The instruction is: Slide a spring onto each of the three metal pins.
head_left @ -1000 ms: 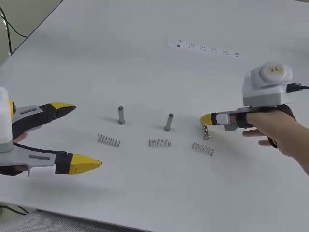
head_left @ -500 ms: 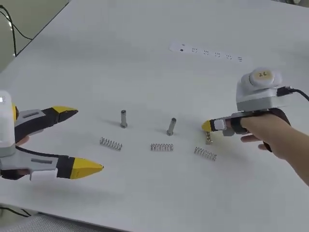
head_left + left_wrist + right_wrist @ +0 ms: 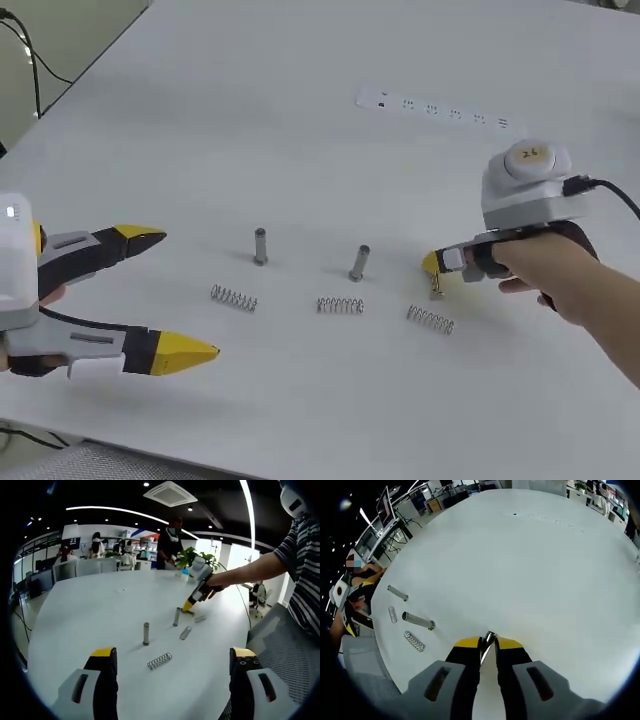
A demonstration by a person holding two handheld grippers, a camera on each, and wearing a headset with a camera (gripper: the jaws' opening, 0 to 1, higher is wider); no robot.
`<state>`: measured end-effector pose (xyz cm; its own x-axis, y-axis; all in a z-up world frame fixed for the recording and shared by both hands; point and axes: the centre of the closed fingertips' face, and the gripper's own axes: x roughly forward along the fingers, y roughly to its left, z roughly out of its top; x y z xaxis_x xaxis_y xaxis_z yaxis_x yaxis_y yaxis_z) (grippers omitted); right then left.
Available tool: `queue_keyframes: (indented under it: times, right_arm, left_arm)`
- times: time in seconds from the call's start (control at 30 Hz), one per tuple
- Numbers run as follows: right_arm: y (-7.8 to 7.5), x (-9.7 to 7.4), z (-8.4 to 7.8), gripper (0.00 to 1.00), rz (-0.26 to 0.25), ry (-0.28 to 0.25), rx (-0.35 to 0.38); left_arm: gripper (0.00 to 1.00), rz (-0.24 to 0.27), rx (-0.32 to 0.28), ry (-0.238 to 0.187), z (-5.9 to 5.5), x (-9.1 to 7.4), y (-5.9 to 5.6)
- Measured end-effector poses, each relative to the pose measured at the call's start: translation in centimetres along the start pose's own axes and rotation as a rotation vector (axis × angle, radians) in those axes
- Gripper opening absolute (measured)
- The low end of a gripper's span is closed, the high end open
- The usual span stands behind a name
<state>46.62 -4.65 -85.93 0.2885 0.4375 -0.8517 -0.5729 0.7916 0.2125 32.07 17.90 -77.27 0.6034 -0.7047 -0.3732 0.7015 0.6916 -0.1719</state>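
Observation:
Two steel pins stand upright on the white table: the left pin (image 3: 261,246) and the middle pin (image 3: 359,263). My right gripper (image 3: 432,264) is shut on the top end of the third pin (image 3: 436,286), whose tip (image 3: 489,639) shows between the closed jaws. Three springs lie flat in front of the pins: the left spring (image 3: 233,297), the middle spring (image 3: 340,305) and the right spring (image 3: 431,320). My left gripper (image 3: 168,296) is open and holds nothing, well left of the left spring. Ahead of its own jaws (image 3: 173,653) lies the nearest spring (image 3: 160,660).
A white power strip (image 3: 440,110) lies far back on the table (image 3: 300,130). A black cable (image 3: 25,55) hangs past the far left edge. The table's near edge runs just below my left gripper. People and chairs stand in the room beyond.
The head view has shifted a little; the pins and springs keep their places. My right gripper stays shut on the right pin, and my left gripper stays open.

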Motion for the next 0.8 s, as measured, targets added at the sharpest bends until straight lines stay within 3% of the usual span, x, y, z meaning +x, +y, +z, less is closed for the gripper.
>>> queue_keyframes:
  times: [0.17, 0.37, 0.5, 0.8]
  right_arm:
    - [0.0, 0.0, -0.1, 0.11, -0.013, 0.015, -0.041]
    - [-0.2, -0.1, -0.2, 0.10, -0.013, -0.001, -0.038]
    - [-0.4, -0.6, -0.3, 0.10, 0.001, -0.024, 0.009]
    - [0.0, -2.1, 0.0, 0.10, 0.017, -0.100, -0.004]
  left_arm:
    - [0.93, 0.002, 0.000, 0.002, -0.1, 0.1, 0.1]
    - [0.92, -0.002, 0.002, 0.002, 0.0, 0.2, 0.0]
    - [0.92, -0.002, 0.002, 0.008, -0.2, 0.0, 0.0]
    - [0.92, 0.016, 0.002, 0.005, -0.2, -0.1, 0.2]
